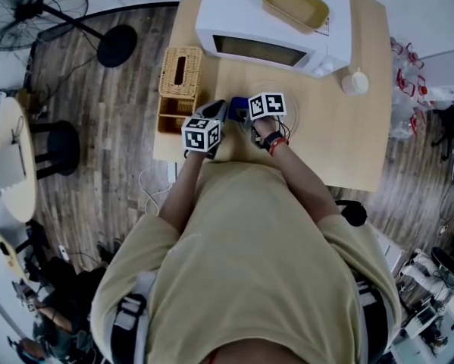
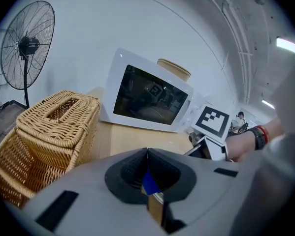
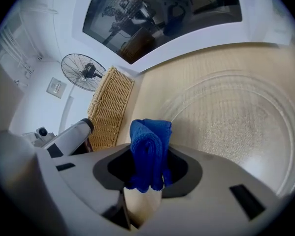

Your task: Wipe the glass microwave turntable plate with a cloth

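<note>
On the wooden bench [image 1: 348,142], just in front of the white microwave [image 1: 264,25], the glass turntable plate [image 3: 236,127] is lying flat on the bare wood. The right tongs [image 3: 148,172] are clamping a folded blue cloth [image 3: 149,136], and the wad is sticking up between the jaws. They are hovering over the near rim of the plate. I cannot tell whether the cloth is touching the glass.

The left tongs [image 2: 147,156] are sitting close beside the right ones, on their left. Their jaws are pressing together along a thin seam. A small sliver of blue is showing in the gap beneath that seam, and I cannot tell whether it is pinched.

The microwave door is sitting shut, with dark glass reflecting the marker cubes. A shallow tan dish [image 1: 295,4] is resting on top of the microwave and is looking empty. To the left, a wicker tissue box [image 1: 181,70] is standing with a dark slot in its lid, its contents hidden. A low open wicker tray [image 1: 168,116] is touching its near side, and nothing in its compartments is making itself out. A small white lidded jar [image 1: 355,82] is standing at the microwave's right corner. A floor fan [image 2: 26,45] is standing beyond the bench.
</note>
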Available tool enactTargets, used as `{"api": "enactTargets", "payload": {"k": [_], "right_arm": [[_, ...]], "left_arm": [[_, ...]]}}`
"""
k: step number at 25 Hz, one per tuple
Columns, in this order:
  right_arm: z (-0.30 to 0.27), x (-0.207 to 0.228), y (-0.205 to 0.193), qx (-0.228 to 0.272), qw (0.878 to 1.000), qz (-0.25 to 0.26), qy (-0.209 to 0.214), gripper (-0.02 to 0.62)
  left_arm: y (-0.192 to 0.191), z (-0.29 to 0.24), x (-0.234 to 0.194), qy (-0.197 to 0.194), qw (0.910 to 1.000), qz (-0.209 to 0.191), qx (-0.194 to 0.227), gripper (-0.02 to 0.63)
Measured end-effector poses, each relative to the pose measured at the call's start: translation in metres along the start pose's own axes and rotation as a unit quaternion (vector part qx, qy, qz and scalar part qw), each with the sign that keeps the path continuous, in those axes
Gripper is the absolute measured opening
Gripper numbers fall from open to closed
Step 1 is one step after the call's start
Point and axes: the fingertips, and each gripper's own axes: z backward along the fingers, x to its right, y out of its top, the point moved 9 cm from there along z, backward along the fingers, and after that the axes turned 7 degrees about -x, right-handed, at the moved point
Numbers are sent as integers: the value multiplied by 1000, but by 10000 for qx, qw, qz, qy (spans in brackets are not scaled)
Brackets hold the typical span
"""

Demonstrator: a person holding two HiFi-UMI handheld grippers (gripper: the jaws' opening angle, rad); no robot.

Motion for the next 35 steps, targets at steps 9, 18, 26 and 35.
{"api": "enactTargets", "payload": {"k": [9,18,26,35], "right_arm": [[12,10,-4,35,9998,23,-175,147],[25,25,-14,55,9997,-45,-229,147],[37,40,-23,138,9994,-158,-280,147],[52,56,-30,227,9984,-418,-303,146]], "left_arm": [[4,-3,6,-116,9999,-10,-34,20],[-3,-8,15,-141,9997,-127,-141,20],[-7,-15,19,-191,9994,-156,-223,20],[-5,-24,28,-369,9985,-251,-314,20]]}}
